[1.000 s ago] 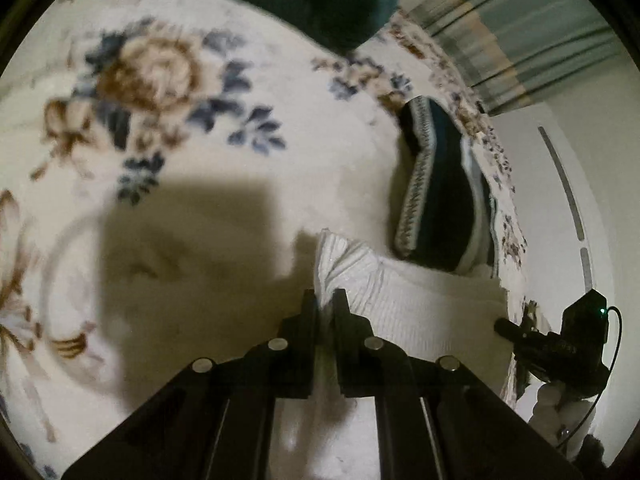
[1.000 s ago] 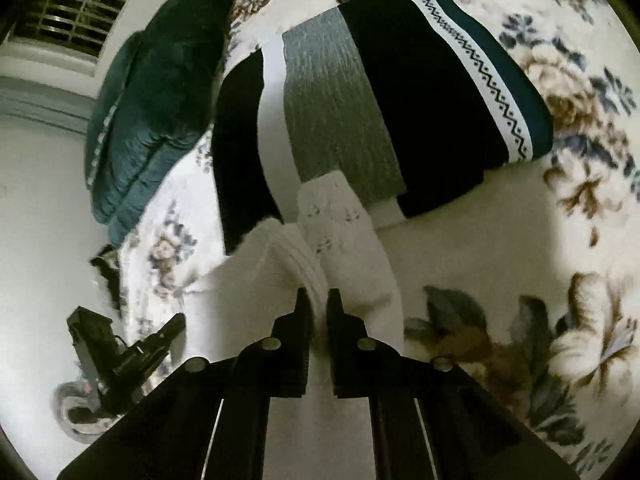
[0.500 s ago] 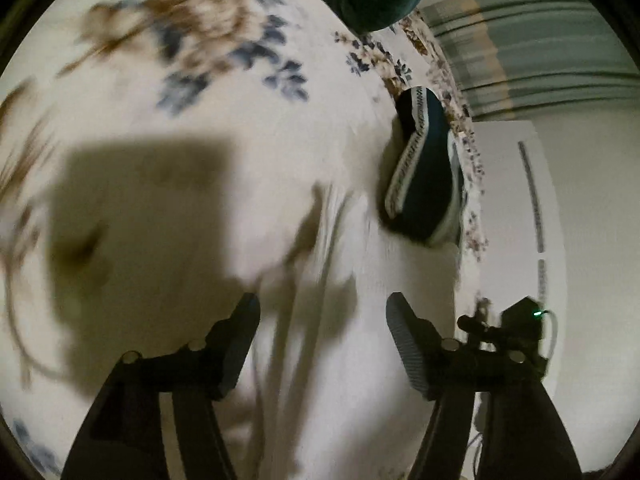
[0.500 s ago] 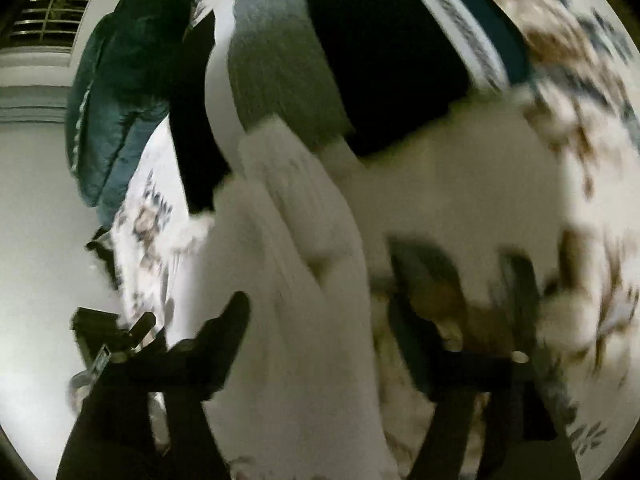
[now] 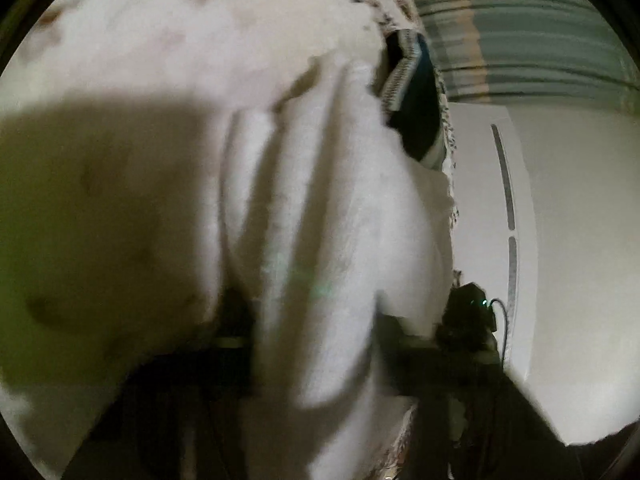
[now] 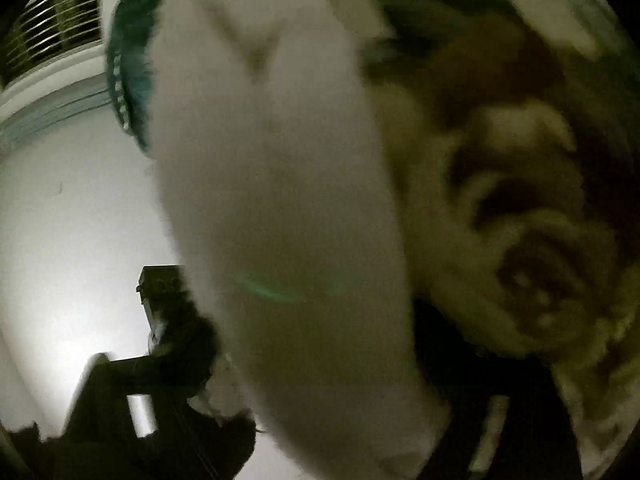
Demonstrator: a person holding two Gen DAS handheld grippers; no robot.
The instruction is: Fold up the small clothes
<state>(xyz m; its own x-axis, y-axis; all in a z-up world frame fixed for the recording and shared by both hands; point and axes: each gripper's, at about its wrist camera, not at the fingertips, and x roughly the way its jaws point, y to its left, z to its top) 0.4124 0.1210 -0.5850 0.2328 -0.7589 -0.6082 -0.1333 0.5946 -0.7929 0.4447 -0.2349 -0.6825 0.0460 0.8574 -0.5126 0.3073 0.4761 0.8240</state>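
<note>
A white knitted garment (image 5: 328, 208) lies bunched on the floral bedspread (image 5: 140, 40) and fills the middle of the blurred left wrist view. It covers the space between my left gripper's (image 5: 316, 320) fingers, which stand wide apart at the bottom. In the right wrist view the same white garment (image 6: 280, 200) hangs very close to the lens and hides most of my right gripper (image 6: 320, 360). Its dark fingers (image 6: 440, 340) show only as blurred shapes on either side of the cloth, spread apart. A folded dark striped garment (image 5: 416, 92) lies beyond.
A dark teal pillow (image 6: 128, 52) lies at the far end of the bed. The bed's edge (image 5: 448, 184) runs along the right, with a white wall and striped curtain (image 5: 520, 40) beyond. The other gripper shows low in each view (image 5: 472, 312) (image 6: 168, 320).
Both grippers were shut on the white garment a second ago and have opened. Both have pushed forward, so the cloth now fills both views. The right view has swung off the striped garment.
</note>
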